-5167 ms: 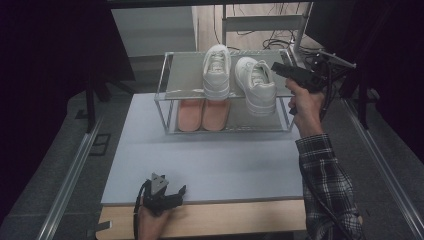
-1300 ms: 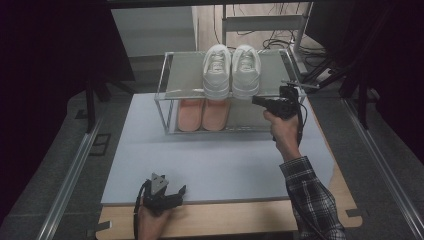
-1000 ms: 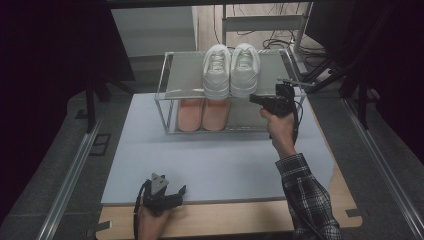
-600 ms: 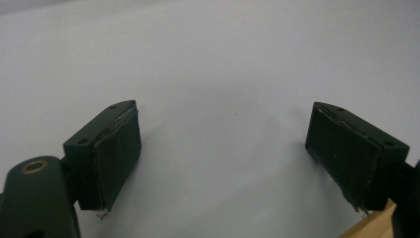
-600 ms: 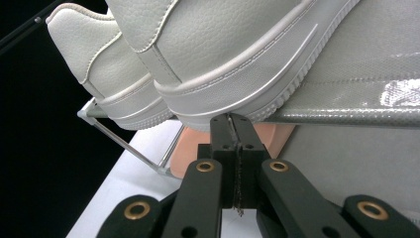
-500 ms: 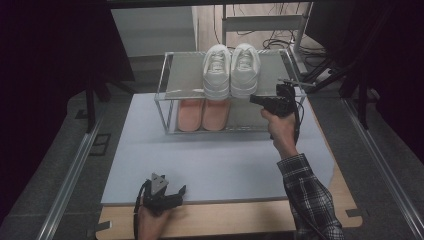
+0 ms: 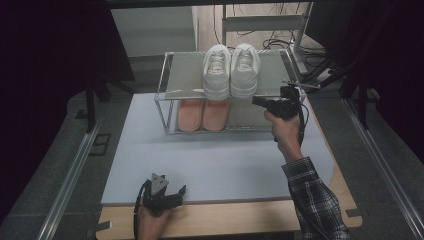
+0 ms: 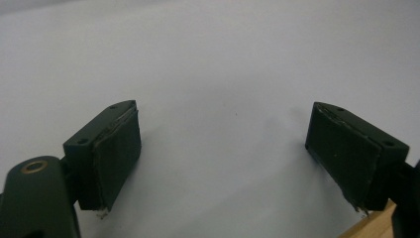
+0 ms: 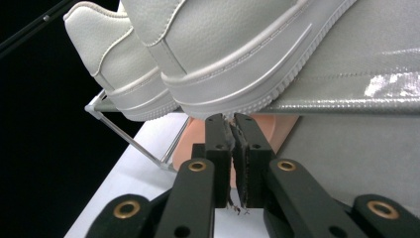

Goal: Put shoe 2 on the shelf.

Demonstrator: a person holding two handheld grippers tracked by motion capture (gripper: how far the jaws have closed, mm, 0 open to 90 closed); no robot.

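The white shoe [image 9: 233, 49] at upper centre looks light, stiff-soled and soft above; take its heel collar. Right gripper [image 9: 231, 130] jaws nearly together, empty, just beginning to part.

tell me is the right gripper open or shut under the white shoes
Shut, with nothing between the pads. In the right gripper view the right gripper has its two black jaws nearly together, just below the sole of the nearer white shoe.

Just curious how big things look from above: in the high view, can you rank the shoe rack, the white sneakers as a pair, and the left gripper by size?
1. Shoe rack, clearly largest.
2. White sneakers.
3. Left gripper, smallest, though nearer the camera.
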